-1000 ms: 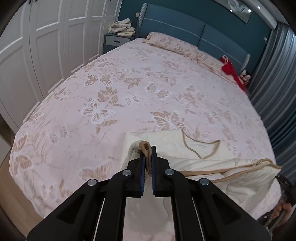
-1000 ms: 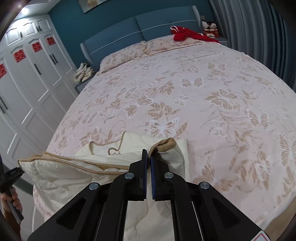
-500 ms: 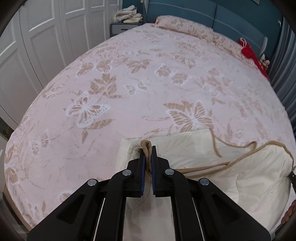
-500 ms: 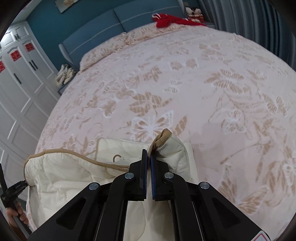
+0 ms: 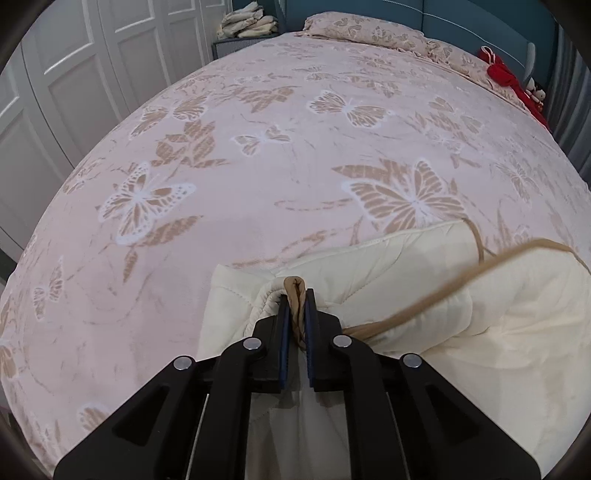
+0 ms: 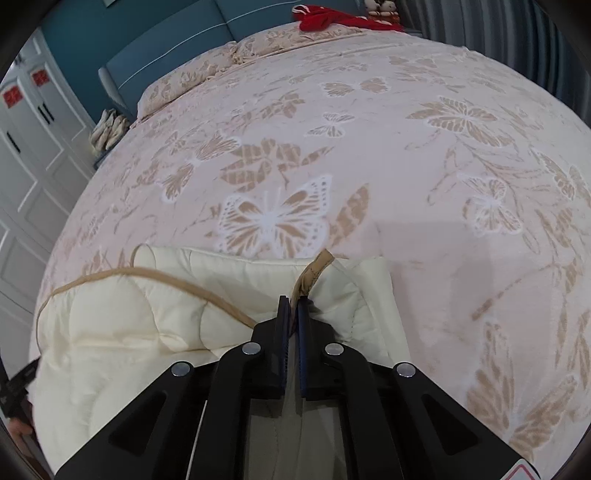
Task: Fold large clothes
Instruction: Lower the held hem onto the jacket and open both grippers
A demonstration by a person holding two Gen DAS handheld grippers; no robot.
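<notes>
Fingers of both grippers clench the cream quilt; wardrobe's red stickers look unreadable

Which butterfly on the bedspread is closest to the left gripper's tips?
The big tan butterfly just beyond the cream quilt, up and right of the left gripper. The white-outlined one lies farther off, to the left.

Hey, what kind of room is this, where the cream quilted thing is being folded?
A bedroom, most likely: a large bed with a butterfly-print bedspread, matching pillows against a teal padded headboard, and white wardrobe doors alongside.
</notes>
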